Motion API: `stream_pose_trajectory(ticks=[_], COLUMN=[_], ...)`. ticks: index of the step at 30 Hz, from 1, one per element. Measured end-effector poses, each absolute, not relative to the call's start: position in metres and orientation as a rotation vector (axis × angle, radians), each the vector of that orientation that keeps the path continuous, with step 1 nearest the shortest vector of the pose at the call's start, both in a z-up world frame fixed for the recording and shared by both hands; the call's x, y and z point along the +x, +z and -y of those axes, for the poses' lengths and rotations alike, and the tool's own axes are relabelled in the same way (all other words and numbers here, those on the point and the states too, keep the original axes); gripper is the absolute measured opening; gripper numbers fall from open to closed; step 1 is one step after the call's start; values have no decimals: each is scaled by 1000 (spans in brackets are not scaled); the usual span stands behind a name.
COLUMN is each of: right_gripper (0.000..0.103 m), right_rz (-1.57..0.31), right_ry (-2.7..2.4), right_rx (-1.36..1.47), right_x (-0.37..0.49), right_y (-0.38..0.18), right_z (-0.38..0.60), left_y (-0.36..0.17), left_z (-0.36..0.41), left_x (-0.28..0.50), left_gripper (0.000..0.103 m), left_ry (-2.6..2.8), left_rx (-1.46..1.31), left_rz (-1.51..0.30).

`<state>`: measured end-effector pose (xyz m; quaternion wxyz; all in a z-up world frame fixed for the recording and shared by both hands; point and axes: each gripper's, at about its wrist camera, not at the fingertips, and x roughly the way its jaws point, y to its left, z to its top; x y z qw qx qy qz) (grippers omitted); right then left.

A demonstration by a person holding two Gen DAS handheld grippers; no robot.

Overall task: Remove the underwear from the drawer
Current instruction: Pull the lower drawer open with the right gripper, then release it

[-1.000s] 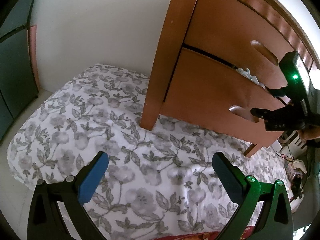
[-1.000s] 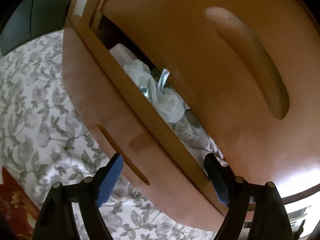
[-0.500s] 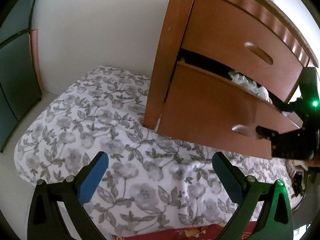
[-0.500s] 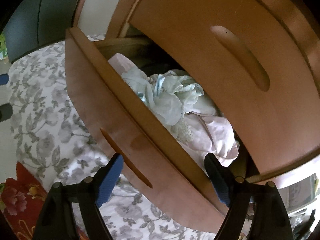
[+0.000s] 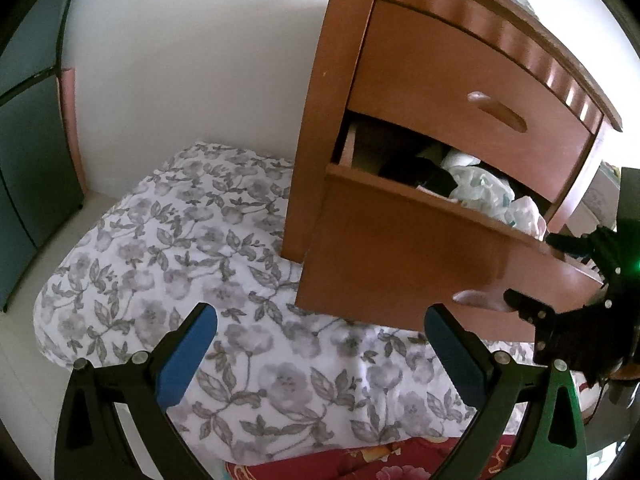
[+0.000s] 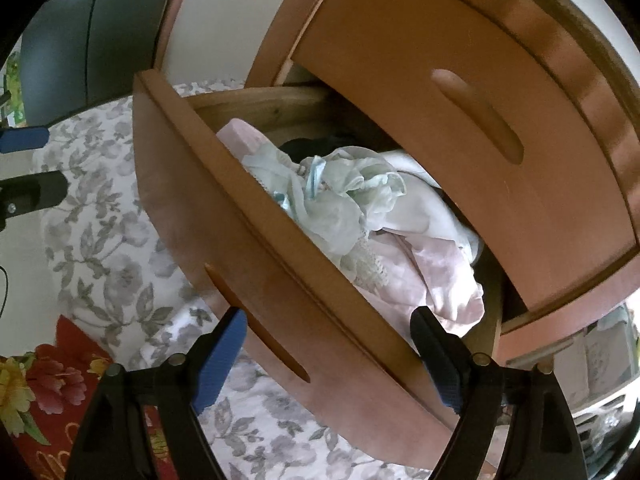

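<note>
The lower drawer [image 6: 240,248] of a brown wooden nightstand stands pulled out. Inside lies crumpled underwear: a pale green piece [image 6: 340,192] on top, a pink one [image 6: 432,276] beside it and something dark behind. My right gripper [image 6: 330,316] straddles the drawer front, one finger outside by the handle slot and the other inside, its jaws wide apart. In the left wrist view the drawer [image 5: 400,248], the underwear [image 5: 480,190] and the right gripper [image 5: 538,272] show at the right. My left gripper [image 5: 320,316] hangs open over the bed, holding nothing.
The upper drawer [image 6: 440,80] is shut just above the open one. A grey floral bedspread [image 5: 180,240] covers the bed below and left of the nightstand, with a red flowered cloth [image 6: 48,380] at its near edge. A white wall [image 5: 200,60] is behind.
The lower drawer has slid much further out with the right gripper on its front, uncovering the underwear. The left gripper has drawn back slightly and stayed open.
</note>
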<state>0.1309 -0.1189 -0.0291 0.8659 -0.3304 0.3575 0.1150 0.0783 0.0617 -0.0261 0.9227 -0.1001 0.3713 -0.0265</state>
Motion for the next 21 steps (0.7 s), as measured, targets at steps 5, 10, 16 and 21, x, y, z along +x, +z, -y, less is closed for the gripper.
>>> stream_pose_trajectory(ticks=[5, 10, 16, 21], right_gripper=[87, 87, 87, 87], right_rz=[-735, -734, -736, -729], right_ry=[236, 246, 229, 220], right_rx=[-688, -671, -646, -647], right_x=[114, 98, 94, 91], right_y=[-29, -20, -14, -16], right_z=[119, 123, 122, 122], left_y=[-22, -16, -11, -5], left_z=[-61, -61, -62, -63], left_x=[73, 67, 61, 58], left_gripper=[103, 103, 103, 103], left_ry=[-56, -59, -57, -54], left_rx=[-208, -211, -211, -214], left_rz=[-755, -740, -730, -720])
